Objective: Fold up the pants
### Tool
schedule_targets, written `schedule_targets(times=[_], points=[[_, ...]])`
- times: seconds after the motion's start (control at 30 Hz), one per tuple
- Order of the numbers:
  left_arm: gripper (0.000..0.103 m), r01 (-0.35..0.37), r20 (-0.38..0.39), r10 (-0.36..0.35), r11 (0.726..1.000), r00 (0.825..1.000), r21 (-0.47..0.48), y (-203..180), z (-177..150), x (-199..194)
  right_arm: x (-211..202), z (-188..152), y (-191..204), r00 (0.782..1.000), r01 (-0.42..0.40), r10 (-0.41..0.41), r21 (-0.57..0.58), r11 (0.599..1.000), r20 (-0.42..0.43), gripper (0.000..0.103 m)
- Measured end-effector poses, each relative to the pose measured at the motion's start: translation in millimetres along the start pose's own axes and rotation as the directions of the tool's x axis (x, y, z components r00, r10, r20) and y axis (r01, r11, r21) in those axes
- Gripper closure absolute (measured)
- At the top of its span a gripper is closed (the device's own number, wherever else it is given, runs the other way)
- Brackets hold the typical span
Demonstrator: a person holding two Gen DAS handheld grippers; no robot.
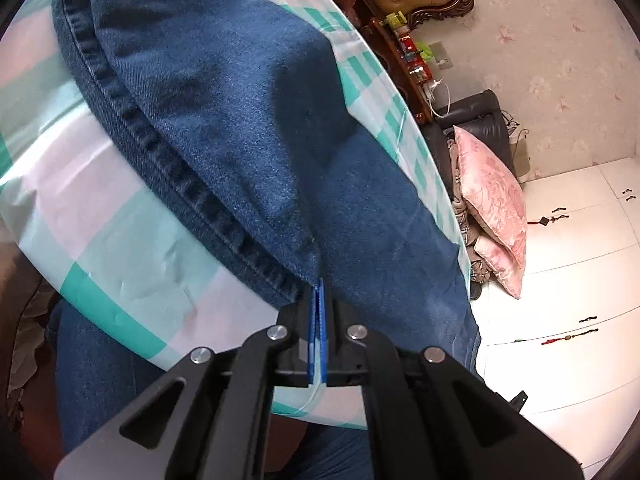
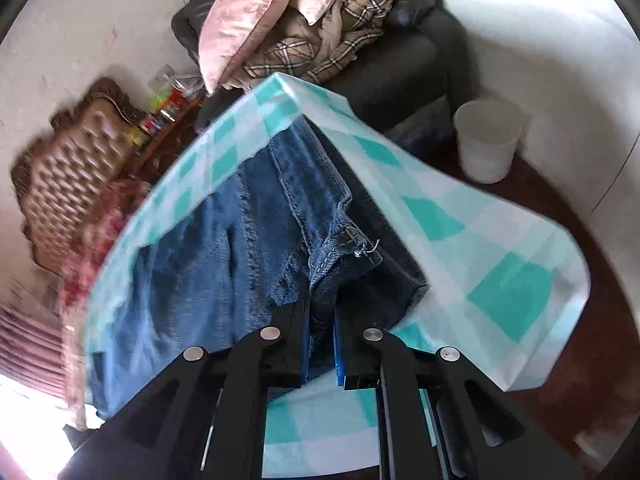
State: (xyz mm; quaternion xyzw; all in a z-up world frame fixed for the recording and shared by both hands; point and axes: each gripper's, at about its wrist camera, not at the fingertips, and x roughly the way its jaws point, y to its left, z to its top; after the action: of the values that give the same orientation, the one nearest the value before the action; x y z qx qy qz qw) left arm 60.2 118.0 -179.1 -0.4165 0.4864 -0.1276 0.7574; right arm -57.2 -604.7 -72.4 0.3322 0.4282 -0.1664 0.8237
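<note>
Blue denim pants (image 1: 240, 120) lie on a table covered by a teal and white checked cloth (image 1: 120, 248). My left gripper (image 1: 319, 292) is shut on the pants at an edge near the table's front, its blue pads pressed together with denim at the tip. In the right wrist view the pants (image 2: 224, 248) show seams and a frayed hem corner (image 2: 352, 240). My right gripper (image 2: 322, 308) is shut on a bunched fold of the denim, held between its fingers.
The checked cloth (image 2: 460, 216) hangs over the table edge. A dark sofa with pink pillows (image 2: 248, 12) and plaid blankets stands behind. A white bucket (image 2: 486, 140) sits on the floor. A tufted brown headboard (image 2: 68, 164) and white cabinets (image 1: 568, 264) are nearby.
</note>
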Motion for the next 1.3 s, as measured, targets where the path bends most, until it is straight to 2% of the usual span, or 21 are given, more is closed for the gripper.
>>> schedule_targets(times=[0.07, 0.1, 0.2, 0.37, 0.4, 0.5, 0.57, 0.6, 0.67, 0.73, 0.8, 0.87, 0.93, 1.0, 1.07, 1.13, 1.17, 1.23, 1.3], points=[[0.102, 0.003, -0.01, -0.003, 1.0, 1.0, -0.016, 4, -1, 5, 13, 0, -9, 0.999, 0.038, -0.037, 0.034, 0.999, -0.031, 0.094], [0.102, 0.015, -0.006, -0.015, 1.0, 1.0, -0.016, 5, -1, 4, 11, -3, -8, 0.998, 0.057, -0.057, 0.022, 0.998, -0.017, 0.095], [0.093, 0.034, 0.011, -0.034, 0.999, 0.999, -0.025, 11, 2, 0, 16, -11, -1, 0.992, 0.127, -0.127, -0.035, 0.991, 0.002, 0.095], [0.091, 0.053, 0.109, -0.041, 0.992, 0.993, -0.114, 45, 30, -32, 22, -9, -1, 0.99, 0.144, -0.144, -0.027, 0.989, -0.002, 0.095], [0.089, 0.055, 0.145, -0.036, 0.99, 0.989, -0.132, 54, 37, -44, 23, -9, 0, 0.989, 0.148, -0.148, -0.03, 0.989, 0.0, 0.095], [0.084, 0.048, 0.286, 0.013, 0.978, 0.958, -0.203, 85, 71, -89, 23, -11, 2, 0.986, 0.164, -0.164, -0.036, 0.986, -0.001, 0.094], [0.084, 0.059, 0.329, 0.029, 0.965, 0.944, -0.255, 106, 98, -109, 21, -12, 4, 0.985, 0.173, -0.173, -0.039, 0.984, -0.001, 0.094], [0.082, 0.062, 0.332, 0.033, 0.961, 0.943, -0.27, 111, 109, -113, 21, -12, 5, 0.984, 0.177, -0.177, -0.039, 0.984, -0.001, 0.094], [0.079, 0.016, 0.309, 0.078, 0.957, 0.948, -0.29, 119, 131, -114, 21, -12, 5, 0.984, 0.18, -0.18, -0.034, 0.983, -0.003, 0.094], [0.079, -0.012, 0.29, 0.103, 0.954, 0.951, -0.301, 122, 142, -113, 21, -12, 5, 0.984, 0.178, -0.178, -0.029, 0.984, -0.006, 0.094], [0.076, -0.086, 0.249, 0.171, 0.943, 0.953, -0.32, 121, 148, -108, 21, -11, 5, 0.984, 0.177, -0.177, -0.028, 0.984, -0.011, 0.094], [0.074, -0.09, 0.239, 0.177, 0.939, 0.955, -0.332, 123, 149, -109, 21, -11, 7, 0.983, 0.184, -0.184, -0.033, 0.982, -0.015, 0.094], [0.075, -0.119, 0.234, 0.197, 0.944, 0.952, -0.309, 123, 152, -108, 22, -10, 9, 0.981, 0.192, -0.193, -0.04, 0.981, -0.017, 0.094], [0.103, -0.118, 0.208, 0.187, 0.945, 0.96, -0.304, 122, 157, -105, 21, -9, 11, 0.981, 0.19, -0.191, -0.032, 0.981, -0.02, 0.094], [0.103, -0.035, 0.23, 0.114, 0.946, 0.967, -0.323, 110, 153, -114, 16, -6, 14, 0.985, 0.172, -0.173, -0.02, 0.985, -0.014, 0.094], [0.102, 0.091, 0.277, 0.007, 0.935, 0.961, -0.342, 93, 137, -132, 2, -2, 21, 0.988, 0.151, -0.151, -0.033, 0.988, 0.019, 0.094], [0.102, 0.114, 0.288, -0.007, 0.927, 0.958, -0.357, 92, 128, -137, -3, -1, 22, 0.99, 0.138, -0.137, -0.03, 0.99, 0.029, 0.094], [0.102, 0.109, 0.286, 0.013, 0.907, 0.958, -0.407, 101, 115, -135, -14, 5, 24, 0.995, 0.093, -0.092, -0.012, 0.996, 0.047, 0.094], [0.102, 0.06, 0.267, 0.074, 0.886, 0.961, -0.46, 121, 111, -128, -22, 11, 25, 0.996, 0.061, -0.061, -0.002, 0.998, 0.059, 0.094]])
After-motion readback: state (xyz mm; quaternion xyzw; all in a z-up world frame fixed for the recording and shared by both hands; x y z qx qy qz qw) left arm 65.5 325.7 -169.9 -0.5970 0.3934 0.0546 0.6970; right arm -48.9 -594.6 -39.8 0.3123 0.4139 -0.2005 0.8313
